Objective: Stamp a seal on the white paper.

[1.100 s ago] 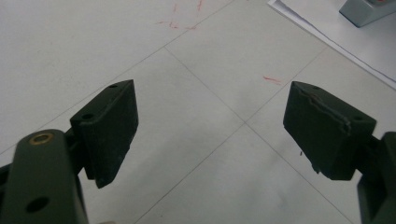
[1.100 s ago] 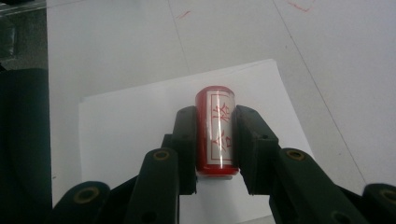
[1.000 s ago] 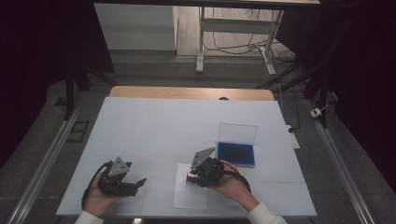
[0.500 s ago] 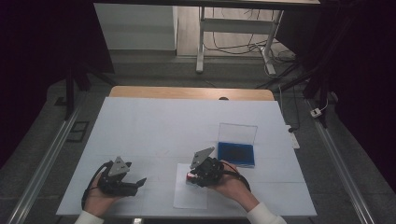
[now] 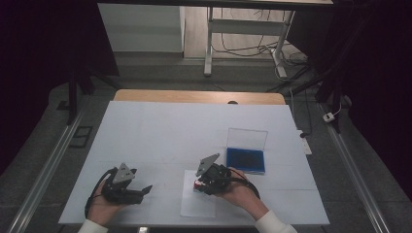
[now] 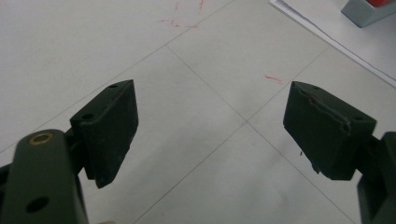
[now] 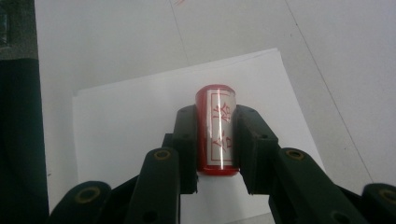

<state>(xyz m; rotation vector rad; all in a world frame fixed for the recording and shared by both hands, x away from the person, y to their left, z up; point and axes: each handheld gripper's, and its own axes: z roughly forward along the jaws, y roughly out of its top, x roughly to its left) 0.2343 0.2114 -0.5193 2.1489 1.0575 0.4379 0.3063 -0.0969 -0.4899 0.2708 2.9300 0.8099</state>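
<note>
Right tool (image 7: pixel 215 140): clenched on a red cylindrical stamp (image 7: pixel 216 133), one jaw on each side of it; the stamp bears a pale label with red characters.
Stamp position: held over a white sheet of paper (image 5: pixel 197 204) at the near edge of the bench (image 5: pixel 160 131), in front of the person's right hand (image 5: pixel 238 189); whether it touches the paper I cannot tell.
Left tool (image 6: pixel 210 135): released, jaws wide apart with nothing between them, above bare bench surface with faint red marks.
Left hand (image 5: pixel 104 208): holds its tool near the bench's front left corner, well apart from the paper.
Blue case (image 5: pixel 246 159): lies open on the bench just beyond the right hand, clear lid (image 5: pixel 247 138) standing up behind it.
</note>
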